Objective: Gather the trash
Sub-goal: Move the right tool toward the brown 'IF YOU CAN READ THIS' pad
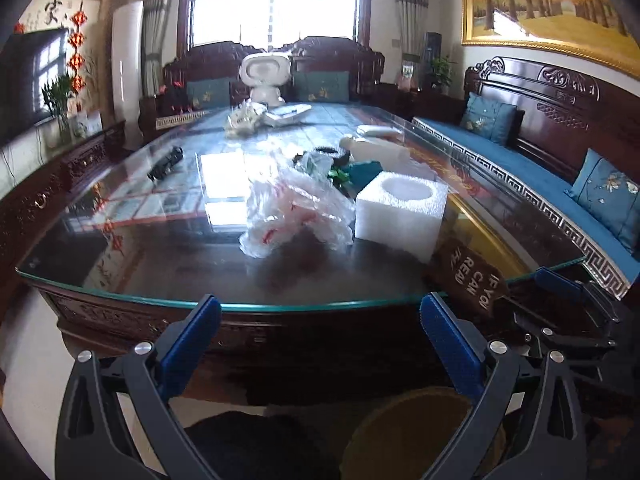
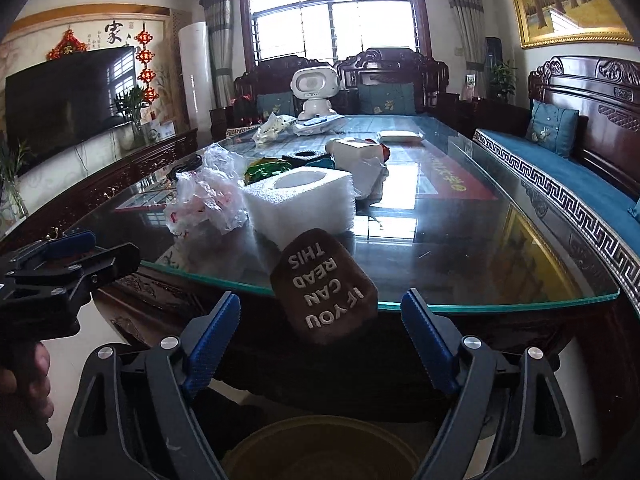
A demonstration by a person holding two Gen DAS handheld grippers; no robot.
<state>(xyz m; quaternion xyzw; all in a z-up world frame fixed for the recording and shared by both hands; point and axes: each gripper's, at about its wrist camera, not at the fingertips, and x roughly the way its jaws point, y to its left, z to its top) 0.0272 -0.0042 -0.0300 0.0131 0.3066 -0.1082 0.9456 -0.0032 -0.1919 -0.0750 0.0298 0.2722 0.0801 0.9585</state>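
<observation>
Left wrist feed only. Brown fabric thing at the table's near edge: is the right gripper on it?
Observer: No. The right gripper is open; the brown fabric piece lies ahead between its fingers, untouched.
Operator: Its text is cut off here. Full wording?
Observer: IF YOU CAN READ THIS, in pale letters.
Operator: Anything under that gripper?
Observer: A yellowish round container sits directly below it.
</observation>
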